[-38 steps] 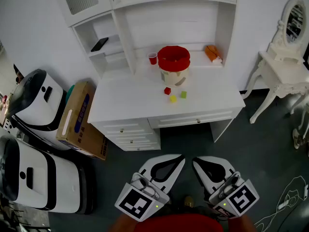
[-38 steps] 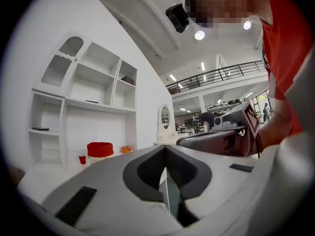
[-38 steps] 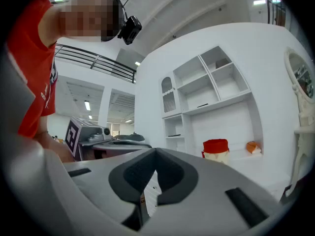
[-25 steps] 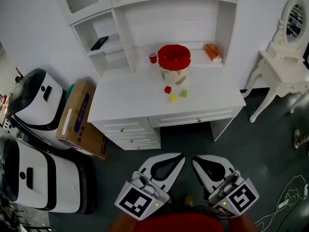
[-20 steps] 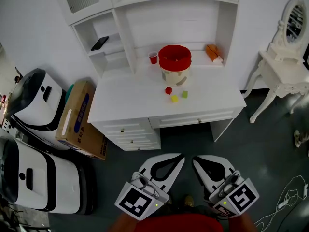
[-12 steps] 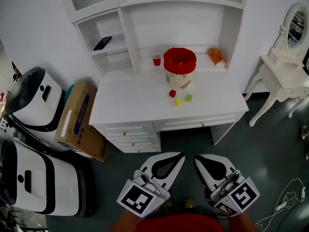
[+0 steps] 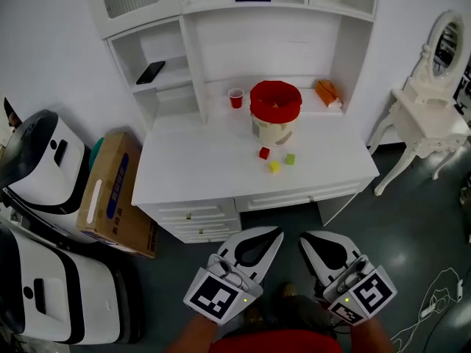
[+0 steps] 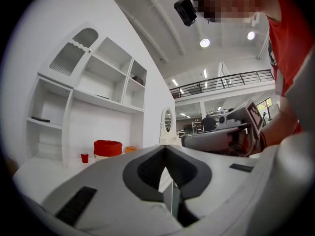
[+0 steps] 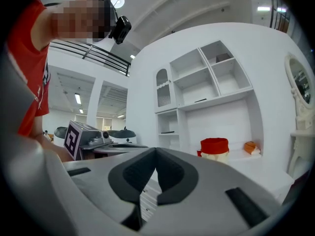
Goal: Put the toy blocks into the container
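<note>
- Your left fingers (image 7: 250, 252) are pressed fully together with nothing between them; they hang low in front of you, above the dark floor (image 7: 412, 226).
- Your right fingers (image 7: 331, 254) are closed as well and hold nothing; they sit just beside the left pair, tips pointing toward the counter (image 7: 199, 160).
- Both pairs are well short of the counter and touch nothing on it.
- The container (image 7: 274, 131), a pale tub with a wide red rim, stands upright toward the back of the counter.
- Three toy blocks lie on the counter in front of the container, none inside it: the red block (image 7: 264, 153) is nearest the tub, the green block (image 7: 290, 159) is to its right, and the yellow block (image 7: 274, 167) is closest to you, between the other two.
- The blocks are near one another but not touching.
- A small red cup (image 7: 235, 98) stands just left of the container, and an orange object (image 7: 327, 93) lies to its right against the back wall.
</note>
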Demonstrator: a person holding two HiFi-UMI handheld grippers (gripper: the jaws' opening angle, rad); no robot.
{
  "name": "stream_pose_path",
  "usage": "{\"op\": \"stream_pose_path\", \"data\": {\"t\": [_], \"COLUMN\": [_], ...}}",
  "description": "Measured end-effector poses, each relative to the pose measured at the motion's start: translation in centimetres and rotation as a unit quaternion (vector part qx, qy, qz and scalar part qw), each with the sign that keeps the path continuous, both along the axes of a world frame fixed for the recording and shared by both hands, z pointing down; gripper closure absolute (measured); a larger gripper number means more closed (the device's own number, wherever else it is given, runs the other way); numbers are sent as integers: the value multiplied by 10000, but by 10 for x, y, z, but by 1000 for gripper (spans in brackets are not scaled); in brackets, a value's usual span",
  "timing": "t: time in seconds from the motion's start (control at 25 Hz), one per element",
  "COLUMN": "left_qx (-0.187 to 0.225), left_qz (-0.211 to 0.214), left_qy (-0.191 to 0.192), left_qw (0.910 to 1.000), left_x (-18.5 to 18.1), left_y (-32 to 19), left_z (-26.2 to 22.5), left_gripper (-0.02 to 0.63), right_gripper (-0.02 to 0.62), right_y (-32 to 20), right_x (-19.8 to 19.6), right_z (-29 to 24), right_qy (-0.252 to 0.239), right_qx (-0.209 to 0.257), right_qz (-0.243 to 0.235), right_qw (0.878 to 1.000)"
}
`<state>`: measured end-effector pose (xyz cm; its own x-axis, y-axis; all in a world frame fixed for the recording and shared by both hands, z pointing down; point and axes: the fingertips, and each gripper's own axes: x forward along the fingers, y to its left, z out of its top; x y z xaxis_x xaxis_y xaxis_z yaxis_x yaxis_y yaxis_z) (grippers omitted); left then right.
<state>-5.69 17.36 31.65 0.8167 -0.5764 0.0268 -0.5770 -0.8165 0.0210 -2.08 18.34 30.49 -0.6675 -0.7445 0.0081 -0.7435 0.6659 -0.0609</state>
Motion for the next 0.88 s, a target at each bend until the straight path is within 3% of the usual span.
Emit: {"op": "stream_pose_path", "data": {"t": [0.32,0.76,0.88], "left_qx": [-82,-62,-260], "left_qz": [-164,-628,-816], "left_qy": [-11,-19,-68], "left_qw": [9998,9980,9963], "left_x": [6,43,53], "left_y": [-60,-174,-201], "left_z": [17,38,53], "left_gripper": [591,591,591], "right_gripper": [578,571,571], "right_y": [-64,-185,-215], "right_x": [11,51,59], "right_z": [19,42,55], "right_qy": [46,158,284], "right_qx": [-130,-390,-454], "right_qz": [-81,-628,-811], "right_qw": [9999,9971,9953]}}
